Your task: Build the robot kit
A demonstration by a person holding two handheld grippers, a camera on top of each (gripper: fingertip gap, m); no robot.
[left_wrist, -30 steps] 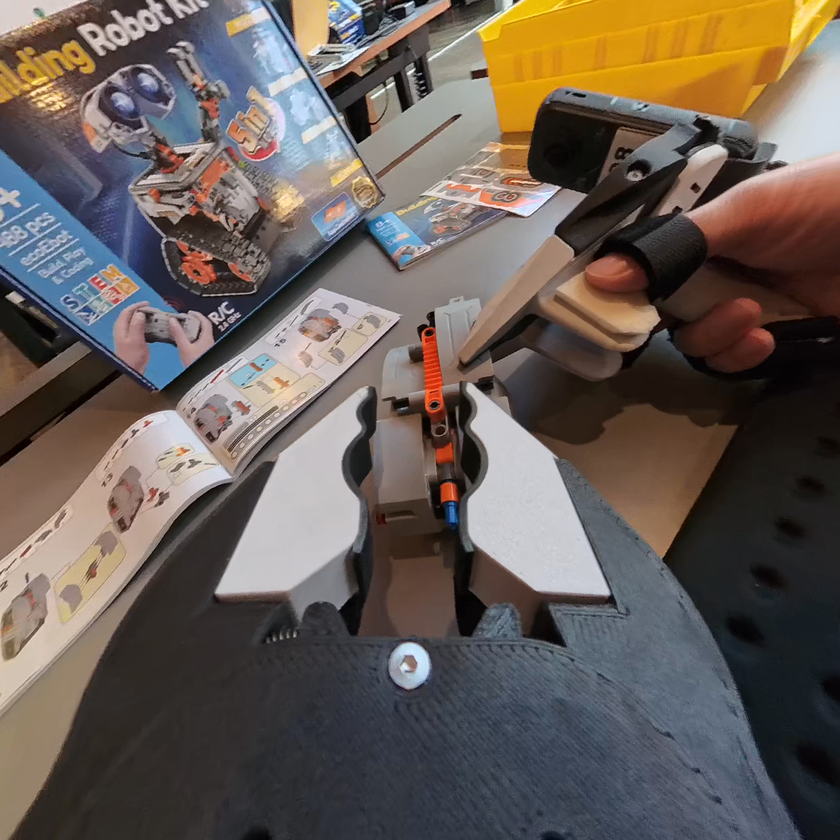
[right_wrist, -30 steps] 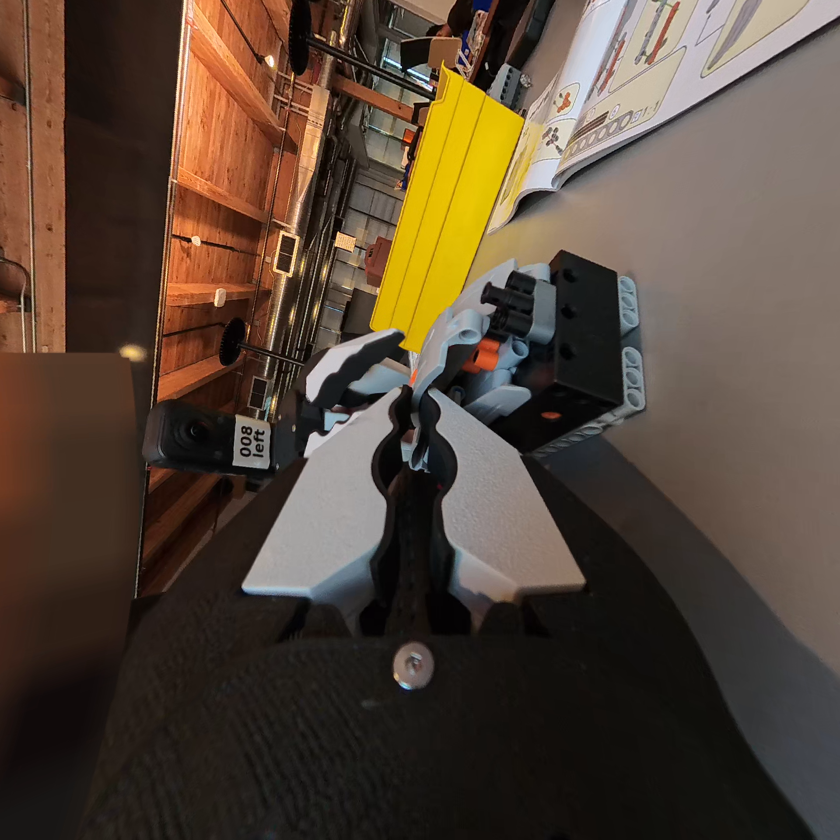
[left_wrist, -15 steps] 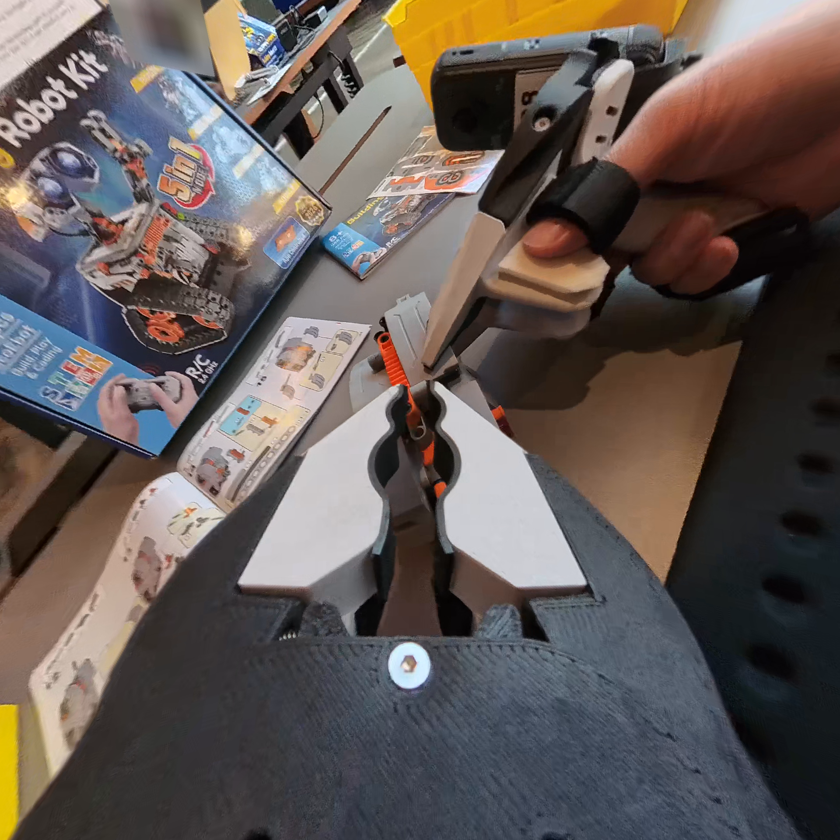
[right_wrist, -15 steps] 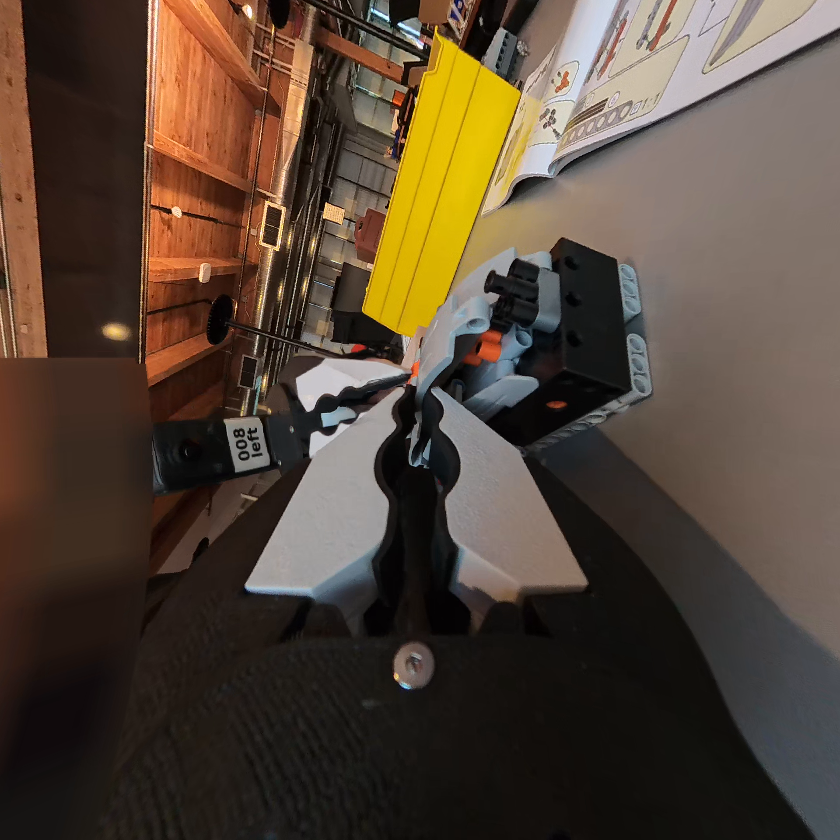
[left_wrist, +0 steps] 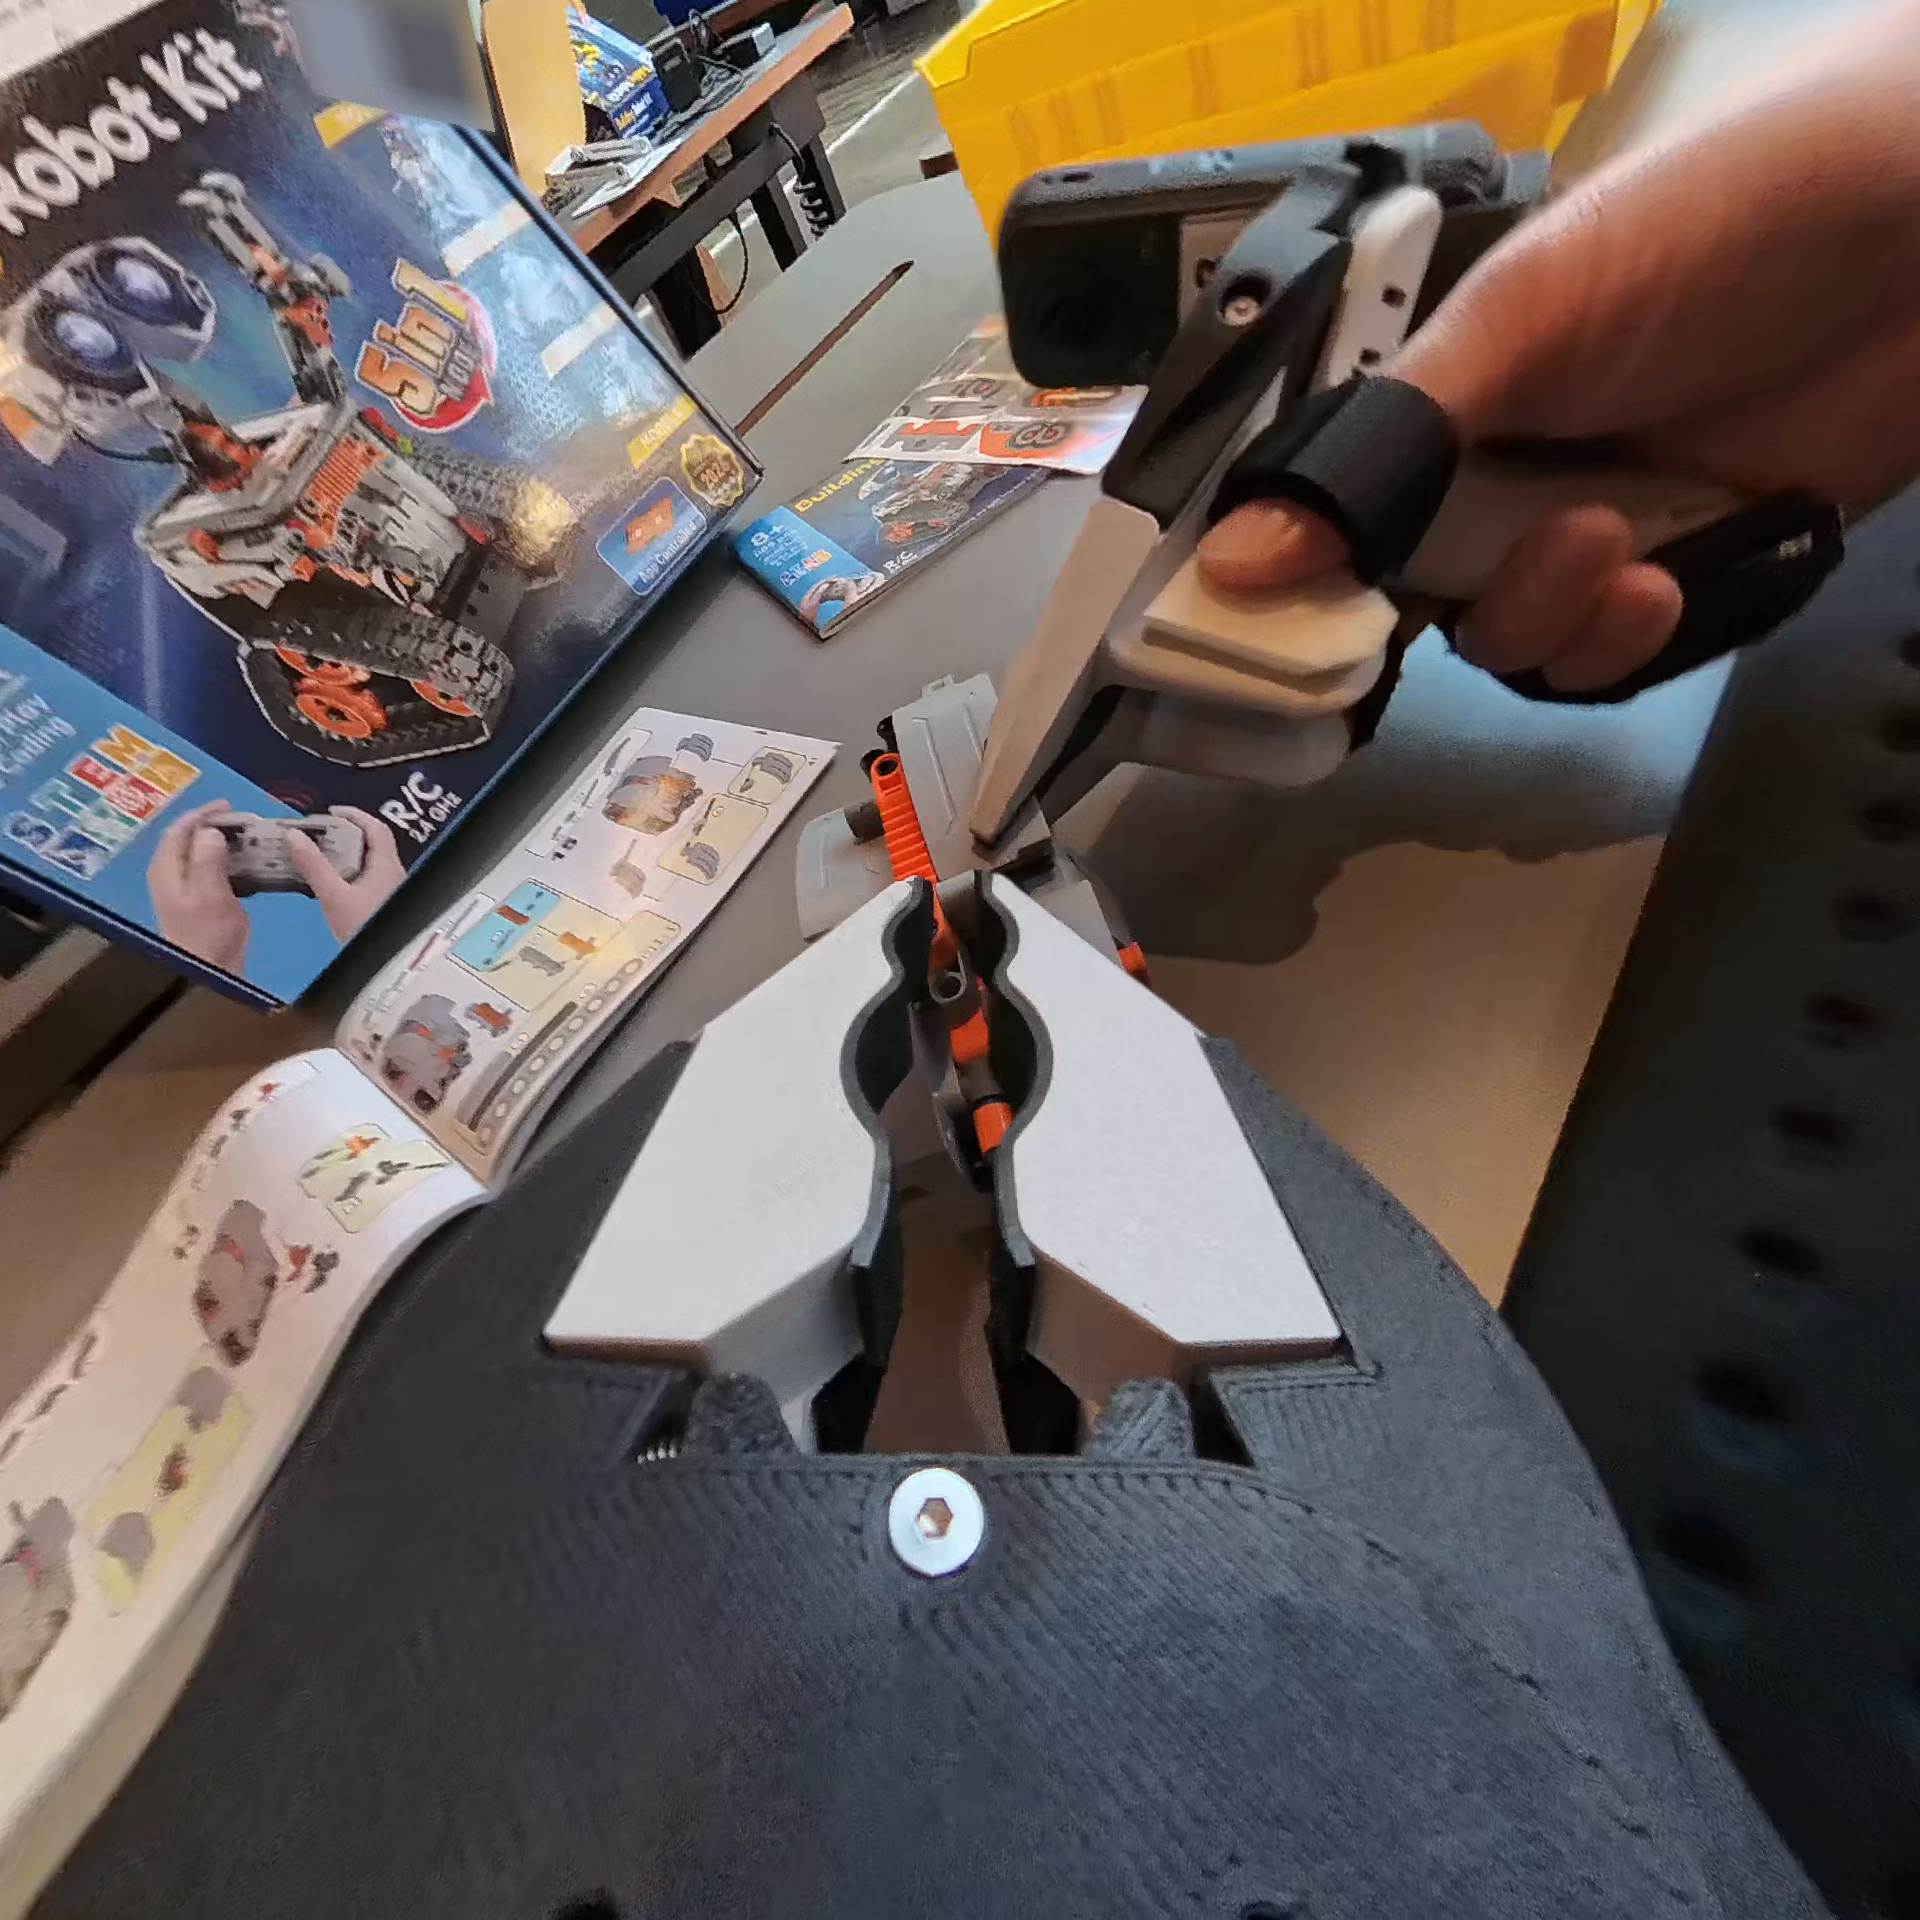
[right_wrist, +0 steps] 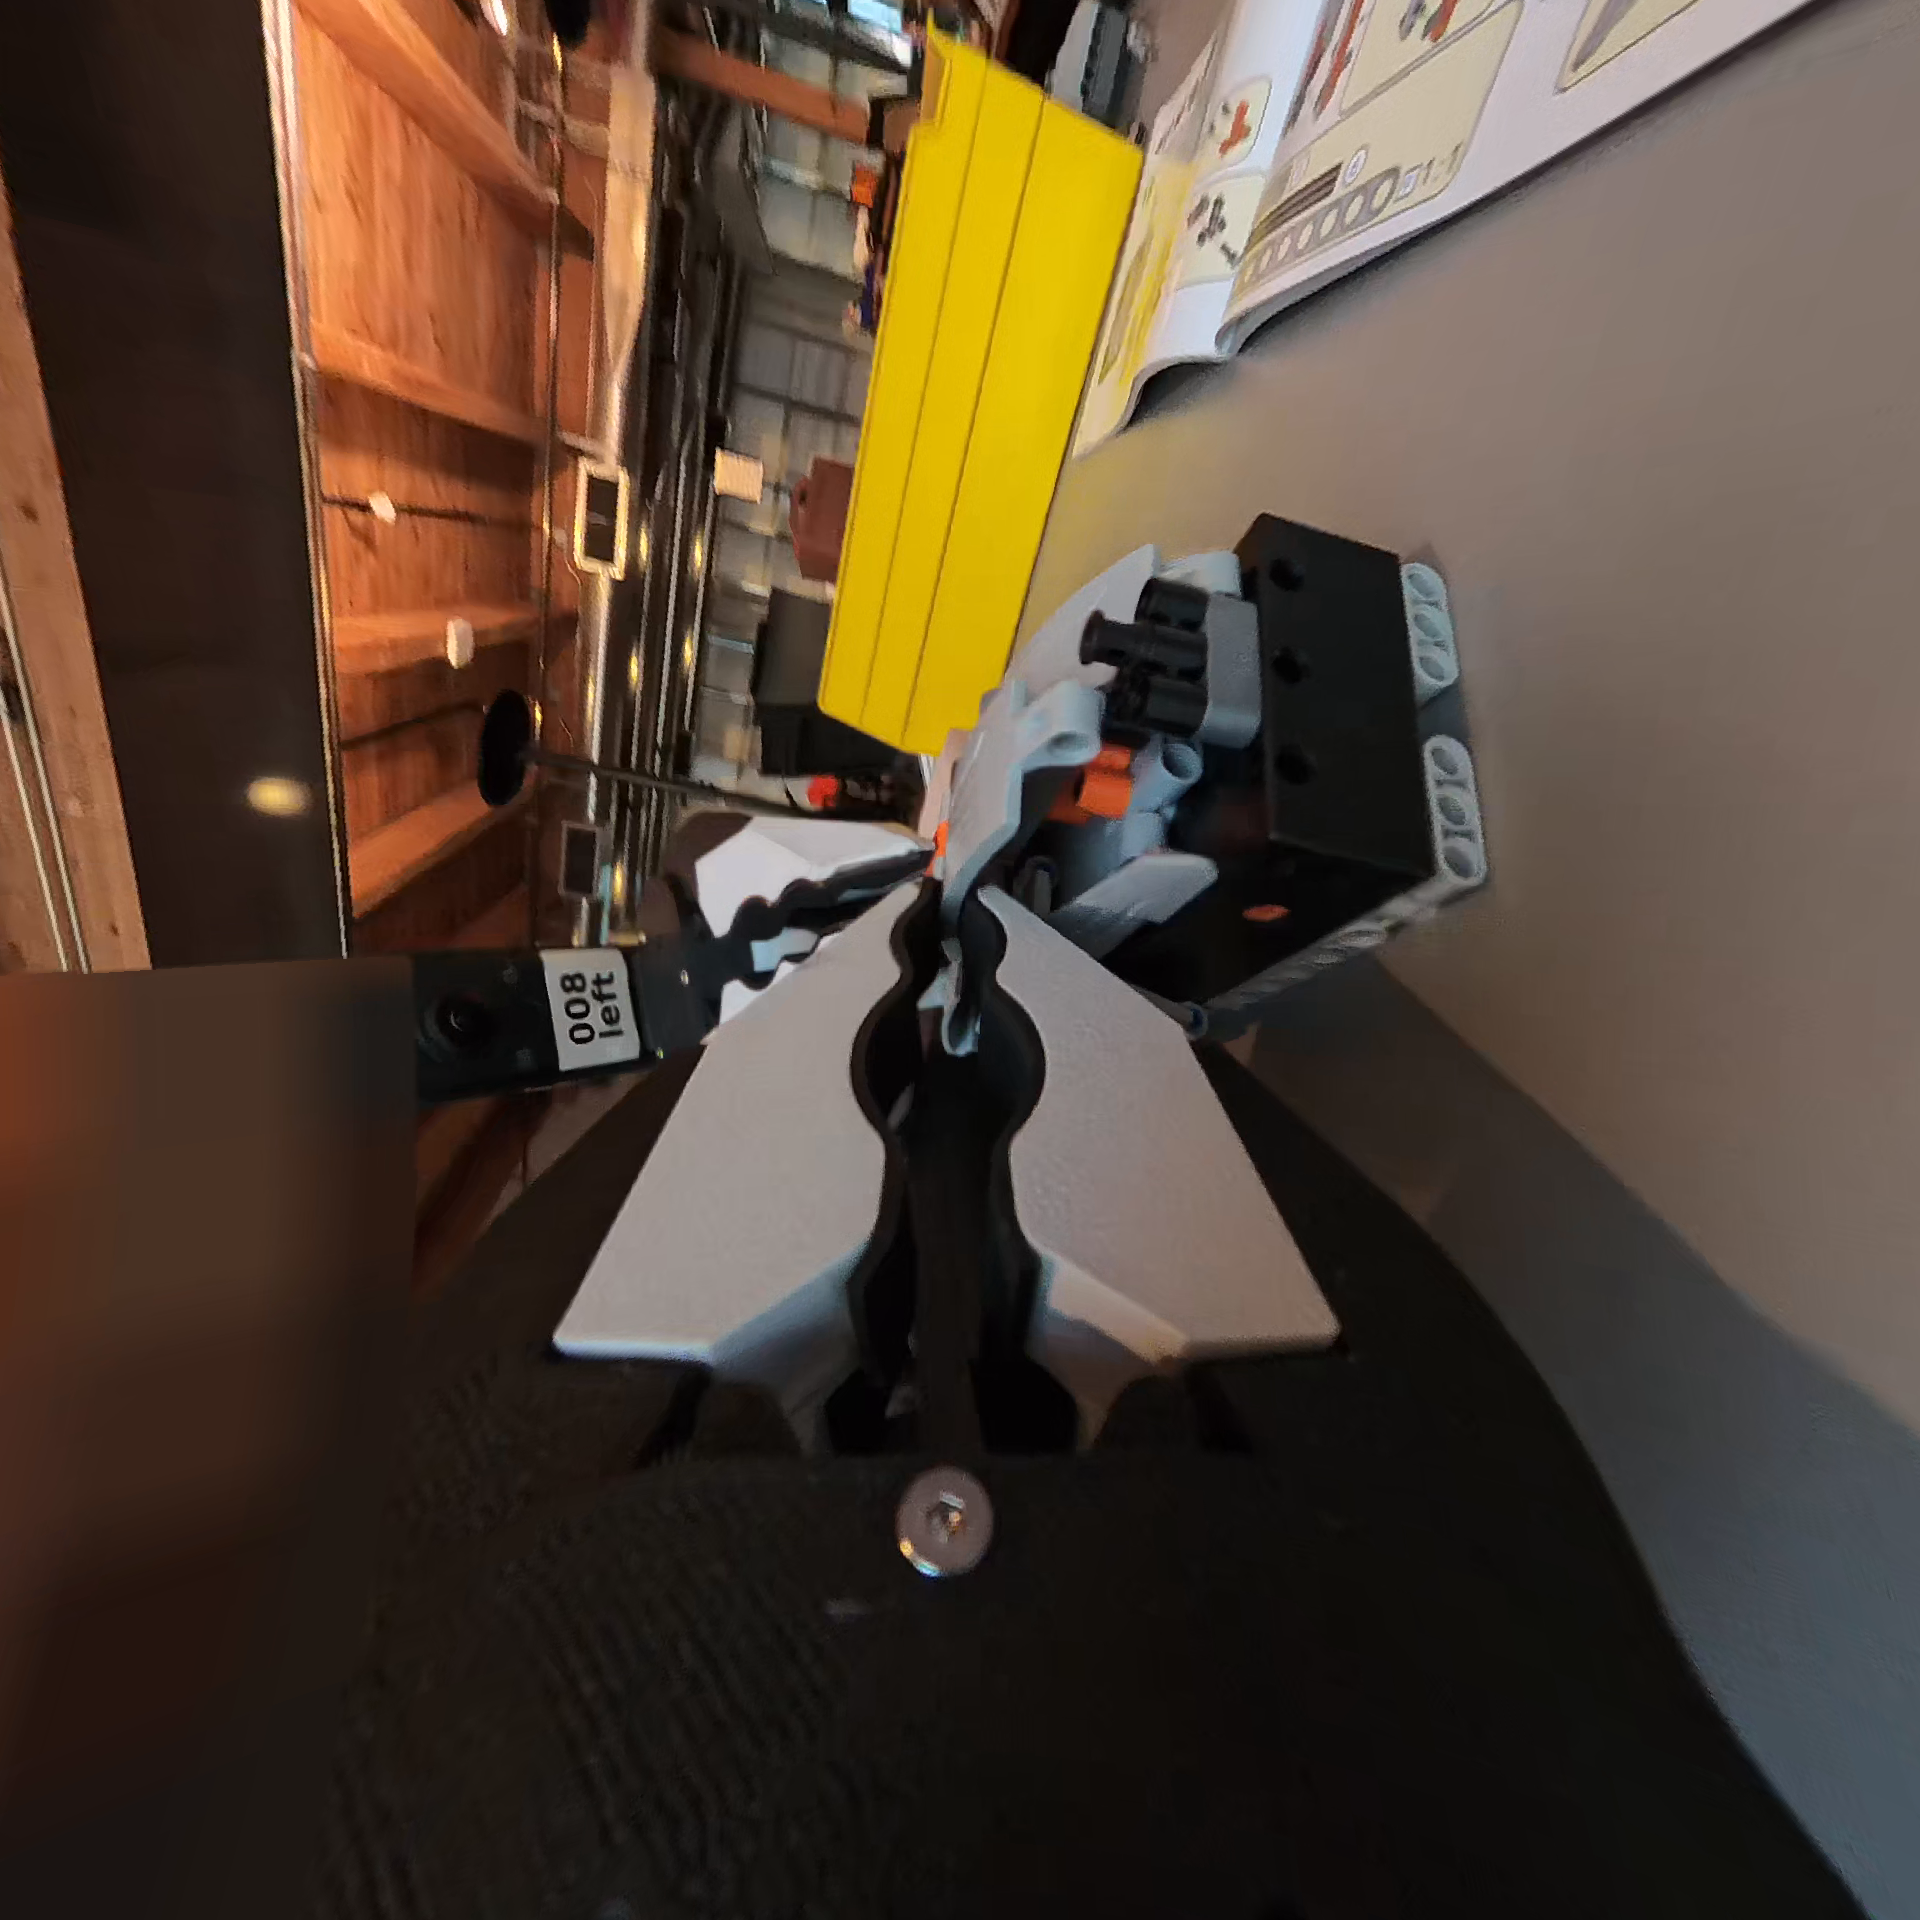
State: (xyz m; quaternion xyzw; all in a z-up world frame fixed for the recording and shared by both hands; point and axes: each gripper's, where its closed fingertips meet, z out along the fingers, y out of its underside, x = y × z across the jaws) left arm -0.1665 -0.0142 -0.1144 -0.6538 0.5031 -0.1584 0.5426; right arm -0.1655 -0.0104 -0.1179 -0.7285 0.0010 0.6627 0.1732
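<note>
A grey, black and orange brick assembly (left_wrist: 940, 743) stands on the grey table. My left gripper (left_wrist: 951, 894) is shut on its orange beam (left_wrist: 902, 821), which runs down between the fingers. My right gripper (left_wrist: 987, 826), held by a hand (left_wrist: 1662, 312), comes down from the upper right and pinches the grey panel just behind. In the right wrist view my right gripper (right_wrist: 951, 914) is shut on that grey panel (right_wrist: 1013, 769), with the assembly's black block (right_wrist: 1340, 727) beyond. The left gripper (right_wrist: 914, 857) meets the assembly from the left there.
A blue kit box (left_wrist: 260, 468) leans at the left. An open instruction booklet (left_wrist: 520, 956) lies beside the assembly. A small booklet (left_wrist: 883, 530) and a sticker sheet (left_wrist: 997, 426) lie farther back. Yellow bins (left_wrist: 1247, 83) stand behind. A black perforated surface (left_wrist: 1818, 1143) is at the right. The tips of both grippers are at nearly the same place.
My left gripper closed from wide around the assembly's body down onto the orange beam. My right gripper stayed shut on the grey panel and tilted steeper.
</note>
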